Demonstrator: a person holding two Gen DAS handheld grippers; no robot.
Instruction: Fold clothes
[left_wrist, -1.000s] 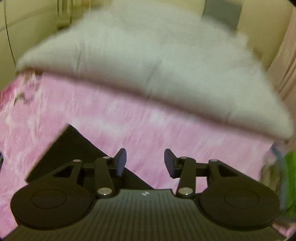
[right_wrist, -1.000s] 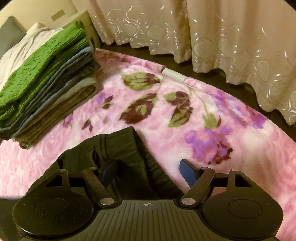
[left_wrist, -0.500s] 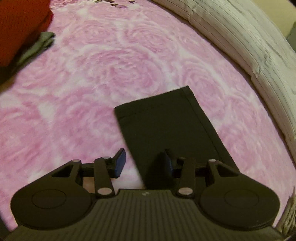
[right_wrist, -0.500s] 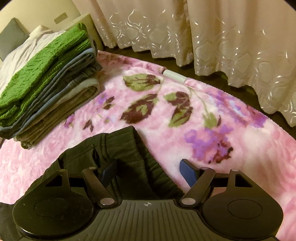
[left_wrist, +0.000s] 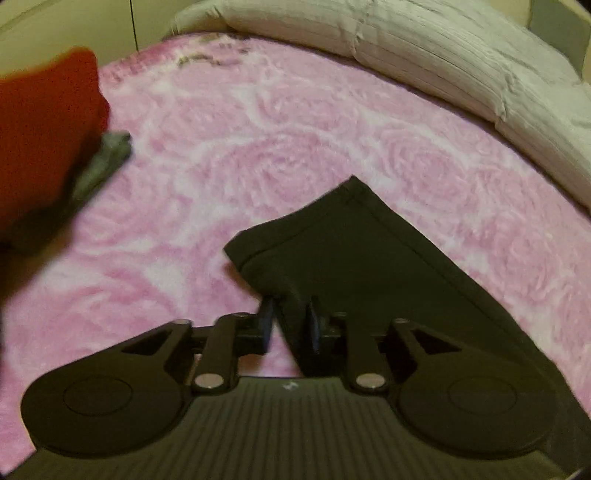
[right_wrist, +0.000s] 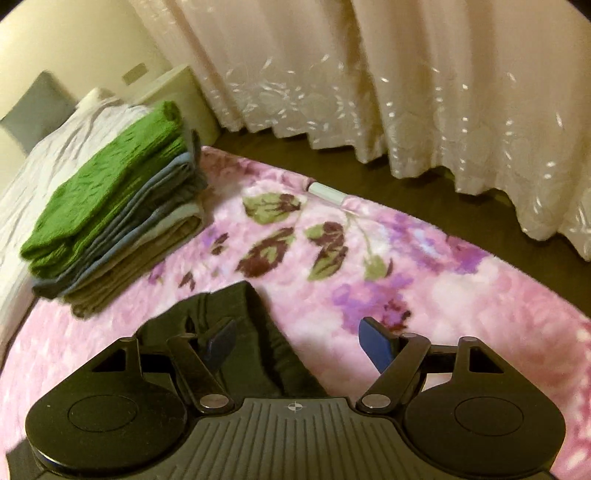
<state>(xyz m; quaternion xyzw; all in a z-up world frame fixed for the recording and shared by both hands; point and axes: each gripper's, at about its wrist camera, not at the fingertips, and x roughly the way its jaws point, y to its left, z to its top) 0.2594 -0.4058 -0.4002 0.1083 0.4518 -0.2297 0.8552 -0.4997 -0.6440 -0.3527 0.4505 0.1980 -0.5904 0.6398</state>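
left tool (left_wrist: 290, 325) just closing, pinching black cotton trouser leg (left_wrist: 354, 258) edge | right tool (right_wrist: 297, 341) spread, empty | risk: shallow pinch slips on lift, fold skews

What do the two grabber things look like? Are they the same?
Nearly twins. Each gripper, left and right, has a black ribbed body with a tiny white mark, two round black discs, black link arms with silver pins, and blue-padded jaws. No cables, hands or sleeves show.
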